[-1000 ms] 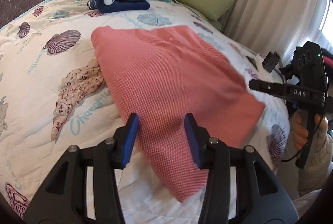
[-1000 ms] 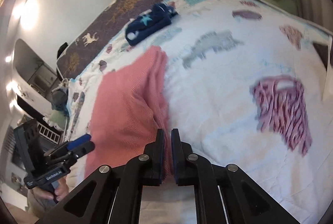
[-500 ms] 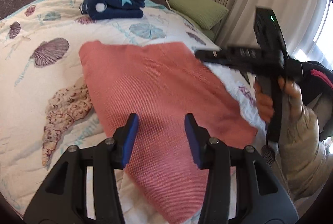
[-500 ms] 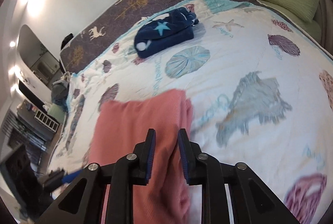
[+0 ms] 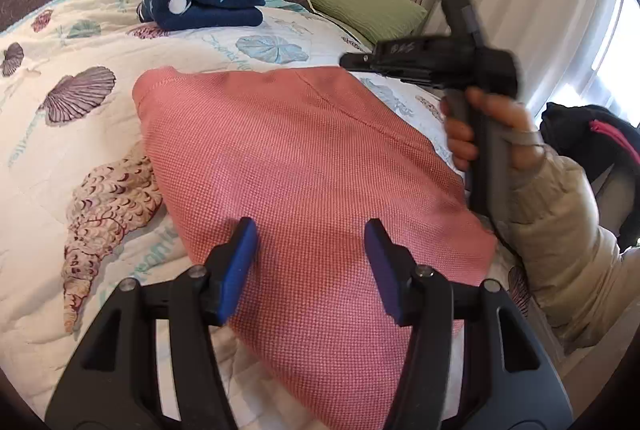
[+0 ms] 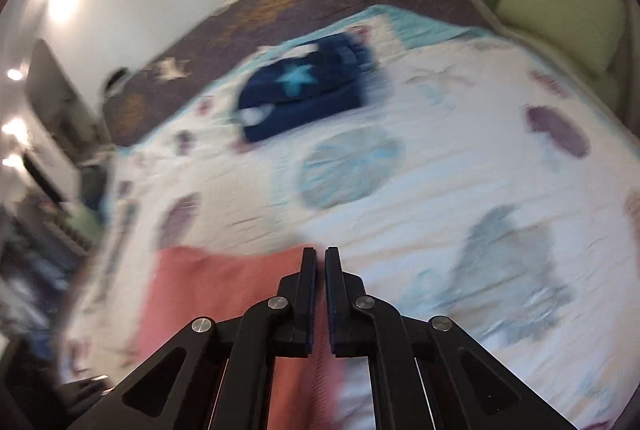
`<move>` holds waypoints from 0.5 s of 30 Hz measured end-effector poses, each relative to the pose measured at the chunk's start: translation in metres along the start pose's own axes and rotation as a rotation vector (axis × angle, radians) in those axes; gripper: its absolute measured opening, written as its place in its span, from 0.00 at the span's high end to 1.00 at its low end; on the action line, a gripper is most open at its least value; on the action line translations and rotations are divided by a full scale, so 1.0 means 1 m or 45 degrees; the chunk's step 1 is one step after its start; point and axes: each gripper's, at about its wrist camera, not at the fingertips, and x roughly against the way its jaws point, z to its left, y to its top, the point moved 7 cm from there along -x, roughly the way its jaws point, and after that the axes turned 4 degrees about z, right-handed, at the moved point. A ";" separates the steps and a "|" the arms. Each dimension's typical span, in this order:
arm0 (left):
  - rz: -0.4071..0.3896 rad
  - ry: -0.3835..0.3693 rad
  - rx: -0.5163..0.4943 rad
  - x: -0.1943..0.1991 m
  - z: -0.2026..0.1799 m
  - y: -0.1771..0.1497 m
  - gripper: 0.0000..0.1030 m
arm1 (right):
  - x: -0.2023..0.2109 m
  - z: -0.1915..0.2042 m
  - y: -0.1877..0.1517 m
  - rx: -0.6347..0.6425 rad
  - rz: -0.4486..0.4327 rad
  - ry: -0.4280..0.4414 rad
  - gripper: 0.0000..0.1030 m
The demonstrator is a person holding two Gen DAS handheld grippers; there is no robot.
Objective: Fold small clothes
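One quilted bed [image 5: 48,134] carries a pink cloth [image 5: 304,166], folded flat at centre, likely for another fold; a folded navy garment [image 5: 204,6] waits at eleven o'clock. The left gripper [image 5: 310,262] hovers, jaws opening, empty; the right gripper [image 6: 320,262], pinched closed, holds nothing.

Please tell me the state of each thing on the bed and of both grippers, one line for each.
pink cloth: folded, lying flat on the quilt, not gripped.
navy clothes: folded in a pile near the headboard.
left gripper: jaws opening, above the pink cloth, nothing pinched.
right gripper: shut, at the cloth's far edge; whether fabric is pinched cannot be told.
quilt: spread over the bed.
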 end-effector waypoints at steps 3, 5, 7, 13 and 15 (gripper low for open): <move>-0.006 -0.016 0.019 0.002 0.001 0.000 0.44 | -0.013 -0.027 -0.001 -0.116 0.079 0.011 0.96; -0.012 -0.017 0.025 0.004 0.001 -0.001 0.44 | 0.005 -0.026 -0.006 -0.178 0.066 0.174 0.95; -0.014 -0.013 0.035 0.006 0.001 0.000 0.44 | 0.035 -0.008 -0.015 -0.089 0.038 0.262 0.94; -0.018 -0.007 0.068 0.004 0.003 0.001 0.44 | 0.071 0.059 -0.085 0.232 0.156 0.297 0.94; -0.029 -0.008 0.083 0.005 0.005 0.000 0.44 | 0.052 0.031 -0.094 0.243 0.156 0.042 0.97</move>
